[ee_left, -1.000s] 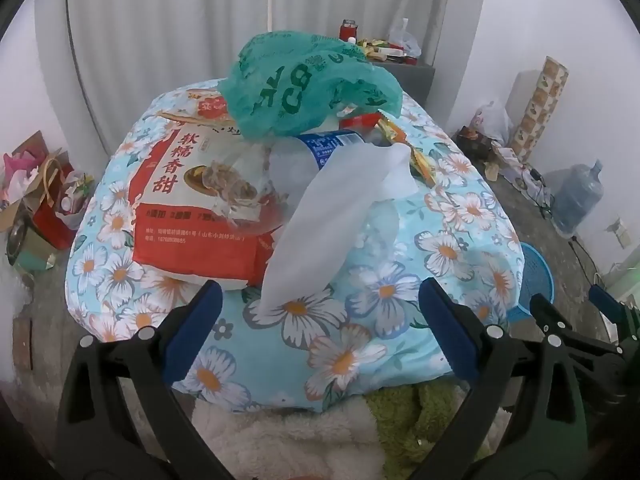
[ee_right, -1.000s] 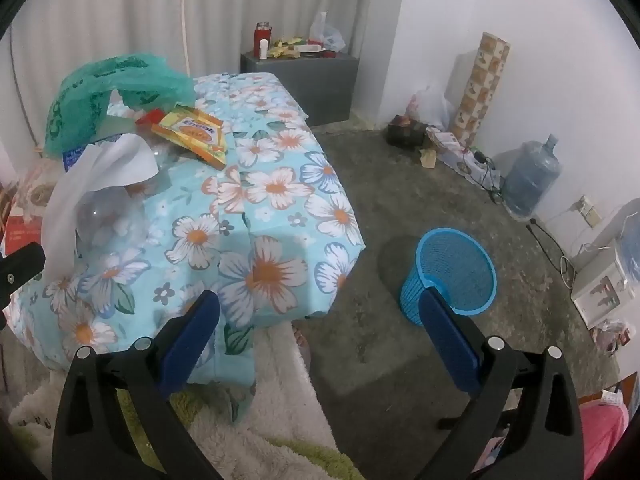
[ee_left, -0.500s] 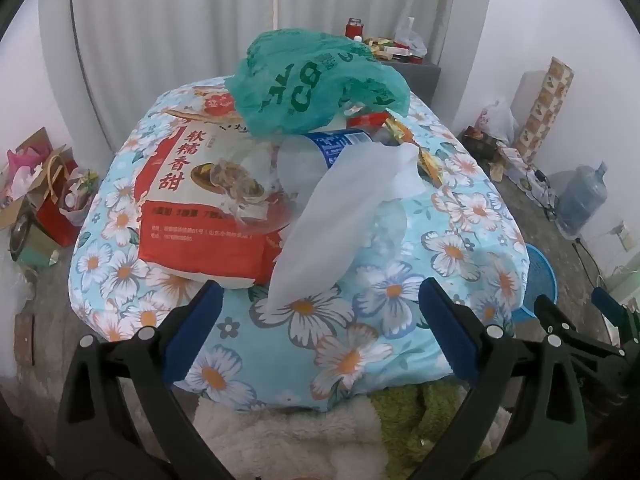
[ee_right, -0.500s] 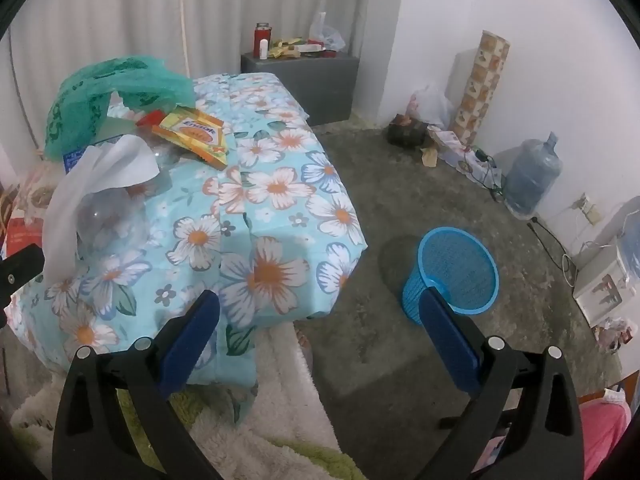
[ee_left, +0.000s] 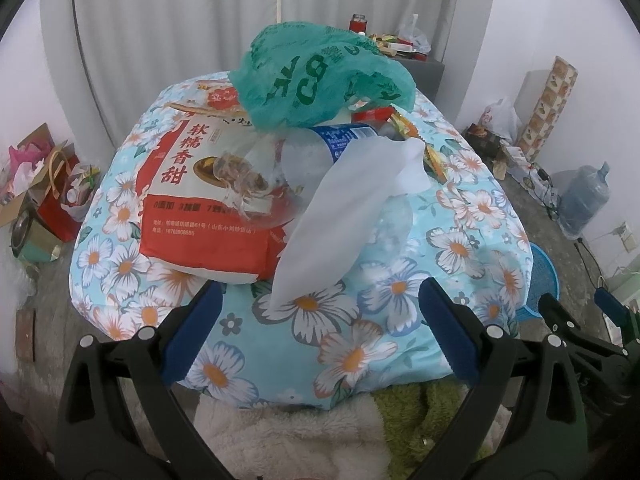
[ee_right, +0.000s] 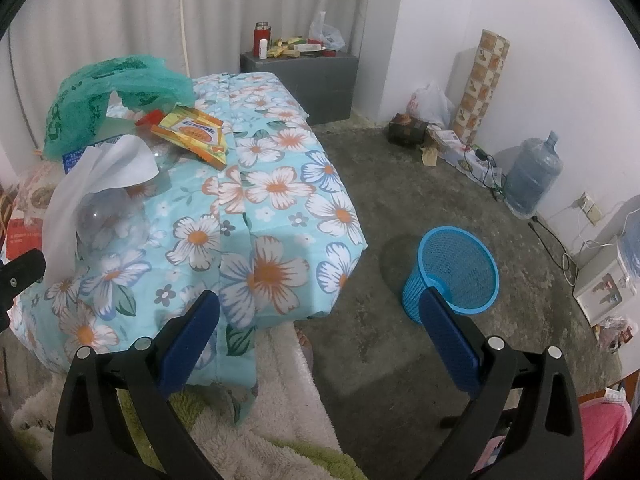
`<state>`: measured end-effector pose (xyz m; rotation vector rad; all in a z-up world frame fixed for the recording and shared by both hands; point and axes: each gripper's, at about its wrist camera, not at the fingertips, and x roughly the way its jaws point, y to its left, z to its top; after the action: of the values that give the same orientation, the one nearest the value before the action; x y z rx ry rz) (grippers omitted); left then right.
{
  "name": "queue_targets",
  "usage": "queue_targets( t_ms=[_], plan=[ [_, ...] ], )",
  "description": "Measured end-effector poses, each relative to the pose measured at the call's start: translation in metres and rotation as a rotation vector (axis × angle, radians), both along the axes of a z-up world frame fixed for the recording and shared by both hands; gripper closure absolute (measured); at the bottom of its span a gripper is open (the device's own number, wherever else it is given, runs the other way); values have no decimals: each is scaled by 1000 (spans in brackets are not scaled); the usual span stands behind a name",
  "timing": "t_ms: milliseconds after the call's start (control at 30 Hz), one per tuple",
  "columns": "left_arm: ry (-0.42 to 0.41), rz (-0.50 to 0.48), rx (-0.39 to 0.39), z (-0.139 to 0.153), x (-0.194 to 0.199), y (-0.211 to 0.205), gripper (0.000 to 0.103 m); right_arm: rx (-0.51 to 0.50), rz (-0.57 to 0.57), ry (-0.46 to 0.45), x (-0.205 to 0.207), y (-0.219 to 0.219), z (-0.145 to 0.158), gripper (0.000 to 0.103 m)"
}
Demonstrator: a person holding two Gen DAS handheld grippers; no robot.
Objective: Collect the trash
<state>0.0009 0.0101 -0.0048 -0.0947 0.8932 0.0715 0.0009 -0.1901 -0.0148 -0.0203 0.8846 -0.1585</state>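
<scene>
Trash lies piled on a table under a floral cloth (ee_left: 352, 320): a green plastic bag (ee_left: 316, 80), a red and white food bag (ee_left: 200, 200), a clear plastic bottle (ee_left: 320, 152) with a blue label, a white tissue (ee_left: 344, 216) and an orange snack wrapper (ee_right: 192, 136). My left gripper (ee_left: 320, 332) is open in front of the table's near edge, below the tissue, holding nothing. My right gripper (ee_right: 320, 340) hangs open over the table's corner and floor. A blue mesh bin (ee_right: 456, 272) stands on the floor to the right of the table.
A large water jug (ee_right: 532, 176) and cables sit by the right wall. A grey cabinet (ee_right: 304, 76) with small items stands behind the table. Gift bags (ee_left: 48, 192) lie on the floor at the left. A fluffy rug (ee_right: 280, 420) covers the floor below.
The left view has backed off and risen slightly, so the pile sits a little farther away. The right view has barely shifted. Both grippers stay open.
</scene>
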Motion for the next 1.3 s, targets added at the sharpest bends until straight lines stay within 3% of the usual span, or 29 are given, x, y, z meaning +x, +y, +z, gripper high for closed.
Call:
queue_targets(
  t_ms=[1300],
  plan=[
    [3, 4, -2, -3, -2, 4, 9, 7, 0, 0, 0, 2, 1, 6]
  ],
)
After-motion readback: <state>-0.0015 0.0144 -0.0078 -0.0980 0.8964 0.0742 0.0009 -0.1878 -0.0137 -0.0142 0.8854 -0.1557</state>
